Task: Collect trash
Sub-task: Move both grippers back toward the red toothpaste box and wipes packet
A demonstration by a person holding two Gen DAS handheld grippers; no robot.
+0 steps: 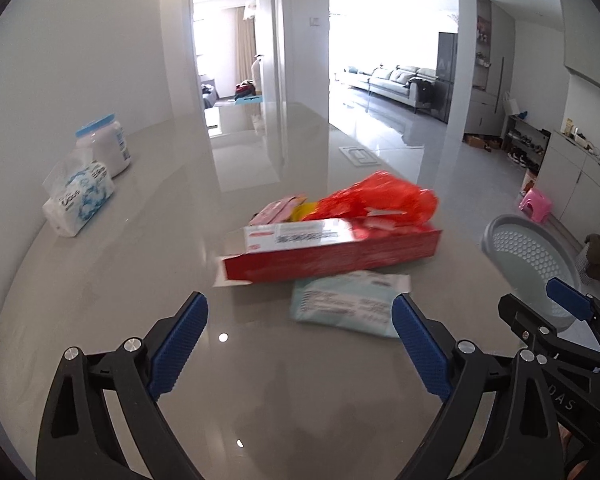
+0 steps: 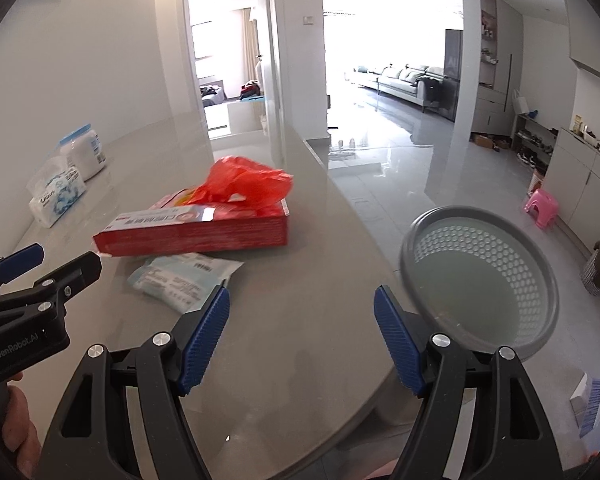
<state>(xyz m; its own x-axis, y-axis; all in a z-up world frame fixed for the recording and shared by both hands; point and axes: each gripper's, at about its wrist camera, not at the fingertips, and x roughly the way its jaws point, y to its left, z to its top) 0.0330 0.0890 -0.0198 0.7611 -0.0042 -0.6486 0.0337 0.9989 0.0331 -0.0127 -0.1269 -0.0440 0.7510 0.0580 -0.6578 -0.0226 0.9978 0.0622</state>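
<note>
Trash remains uncollected: red box [image 1: 332, 254], orange bag [image 1: 376, 198] and pale packet [image 1: 348, 304] lie on the surface [image 1: 140, 280]; basket [image 2: 480, 276] looks empty; left claw [image 1: 300, 344] and right claw [image 2: 302, 340] gape, holding nothing.

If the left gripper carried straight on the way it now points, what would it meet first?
Probably the pale teal plastic packet lying flat on the grey table, just ahead of the open left gripper; the long red carton lies just behind it.

"GenRobot.AI" is printed in white on the black body of the left gripper [image 2: 40, 268]. The letters "DAS" are seen on the right gripper [image 1: 540, 308]. Print on the red box [image 2: 192, 232] and pale packet [image 2: 180, 280] is blurred, unreadable.
</note>
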